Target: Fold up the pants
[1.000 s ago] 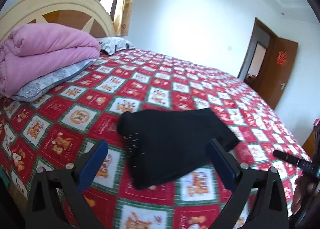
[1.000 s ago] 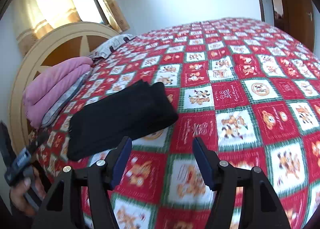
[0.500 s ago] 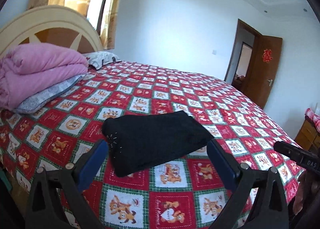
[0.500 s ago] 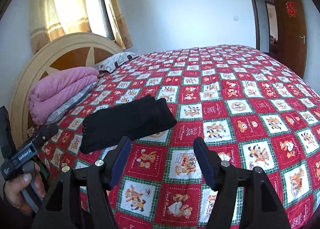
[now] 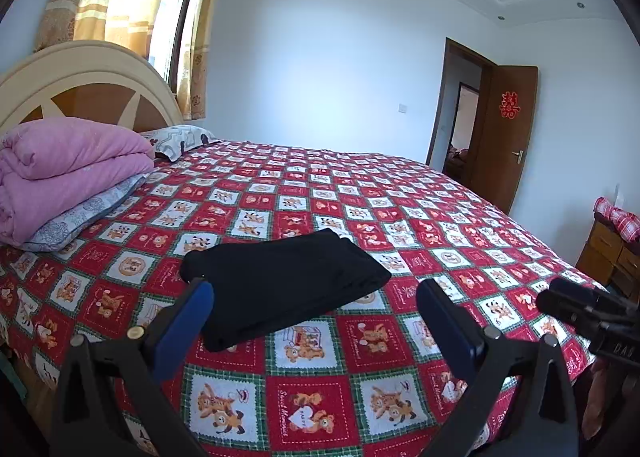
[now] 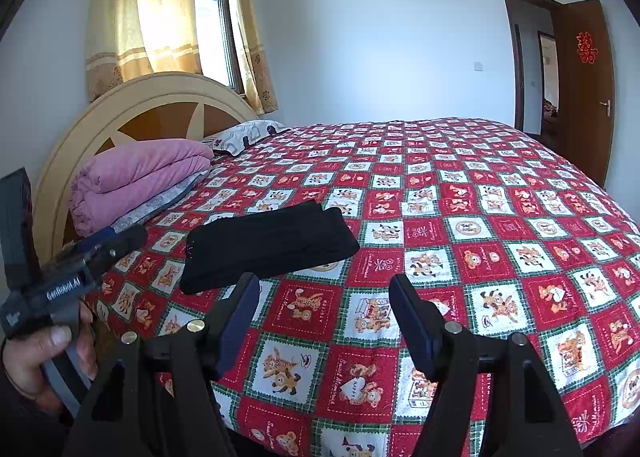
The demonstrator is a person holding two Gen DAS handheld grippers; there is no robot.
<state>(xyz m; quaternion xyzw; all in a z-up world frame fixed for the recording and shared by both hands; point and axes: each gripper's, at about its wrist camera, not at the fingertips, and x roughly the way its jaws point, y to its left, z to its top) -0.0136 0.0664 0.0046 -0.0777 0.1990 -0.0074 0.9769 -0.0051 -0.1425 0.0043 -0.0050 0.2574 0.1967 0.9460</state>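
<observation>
The left gripper had its jaws wide apart, with nothing in them. The right gripper was also spread wide and empty. At 8 o'clock in the right wrist view, a hand gripped the left tool's handle.

place: home bedroom | signs: bed, headboard, curtains

Black pants: near left corner hidden behind the left gripper's blue pad in the left wrist view; inner folds not visible.
Right gripper: only its dark tip shows at that view's right edge, the rest cut off.
Hand: cut by the right wrist view's left edge.
Dresser: partly cut off.
Doorway: room beyond too small to tell.
</observation>
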